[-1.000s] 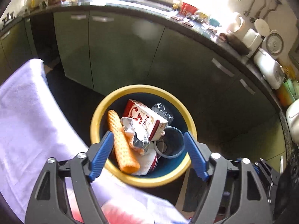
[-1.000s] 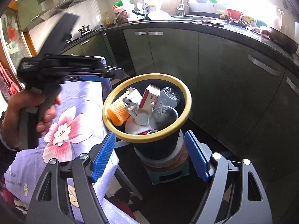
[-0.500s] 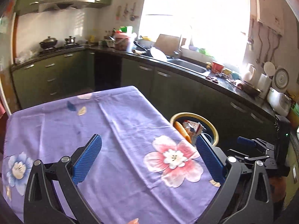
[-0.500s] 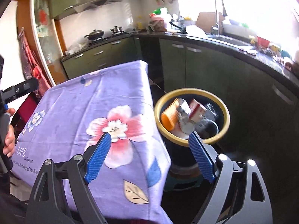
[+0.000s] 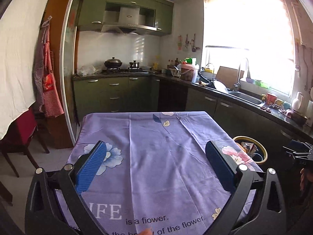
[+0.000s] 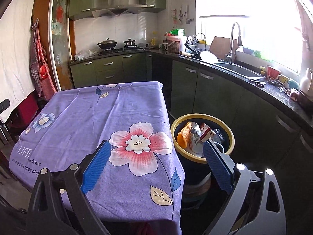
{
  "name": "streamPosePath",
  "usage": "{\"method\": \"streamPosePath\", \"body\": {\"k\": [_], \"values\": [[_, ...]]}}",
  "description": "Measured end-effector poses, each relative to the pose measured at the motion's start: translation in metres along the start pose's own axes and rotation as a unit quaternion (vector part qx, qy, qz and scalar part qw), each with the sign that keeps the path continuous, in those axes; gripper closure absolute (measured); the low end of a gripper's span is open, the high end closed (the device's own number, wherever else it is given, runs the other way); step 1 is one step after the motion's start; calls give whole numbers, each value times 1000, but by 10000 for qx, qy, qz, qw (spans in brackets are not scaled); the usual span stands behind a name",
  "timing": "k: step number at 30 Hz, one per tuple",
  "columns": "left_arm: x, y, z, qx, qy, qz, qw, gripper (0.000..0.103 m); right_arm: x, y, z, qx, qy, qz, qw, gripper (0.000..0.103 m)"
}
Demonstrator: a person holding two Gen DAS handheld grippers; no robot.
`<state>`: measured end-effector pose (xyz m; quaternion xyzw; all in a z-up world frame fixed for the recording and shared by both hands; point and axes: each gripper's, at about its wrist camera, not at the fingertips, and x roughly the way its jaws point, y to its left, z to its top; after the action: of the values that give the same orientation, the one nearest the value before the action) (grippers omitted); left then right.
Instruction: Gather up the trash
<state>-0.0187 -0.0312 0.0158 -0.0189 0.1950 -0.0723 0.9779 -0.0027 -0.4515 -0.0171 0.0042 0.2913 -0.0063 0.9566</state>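
A dark bin with a yellow rim [image 6: 202, 159] stands on the floor at the table's right side. It holds an orange ribbed piece [image 6: 183, 135], a foil wrapper [image 6: 195, 135], a red and white carton [image 6: 207, 133] and a clear cup. The bin also shows in the left wrist view [image 5: 263, 152]. My left gripper [image 5: 156, 168] is open and empty above the purple flowered tablecloth [image 5: 156, 146]. My right gripper [image 6: 156, 166] is open and empty above the table's right edge, beside the bin.
Green cabinets and a dark counter [image 6: 254, 86] with a sink run behind and to the right of the bin. A stove with pots [image 5: 117, 66] is at the back. A red chair [image 5: 17, 135] stands left of the table.
Both grippers have pulled up and back from over the bin. The left one has swung left to face the table; the bin is now small at its right.
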Motion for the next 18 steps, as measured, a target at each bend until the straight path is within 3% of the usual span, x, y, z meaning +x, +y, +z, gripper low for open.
{"method": "streamPosePath", "body": {"k": [18], "values": [[-33,-8,-2,65,-215,-69,9997,7,-21,-9,-4,75,-192,-1,9998,8]]}}
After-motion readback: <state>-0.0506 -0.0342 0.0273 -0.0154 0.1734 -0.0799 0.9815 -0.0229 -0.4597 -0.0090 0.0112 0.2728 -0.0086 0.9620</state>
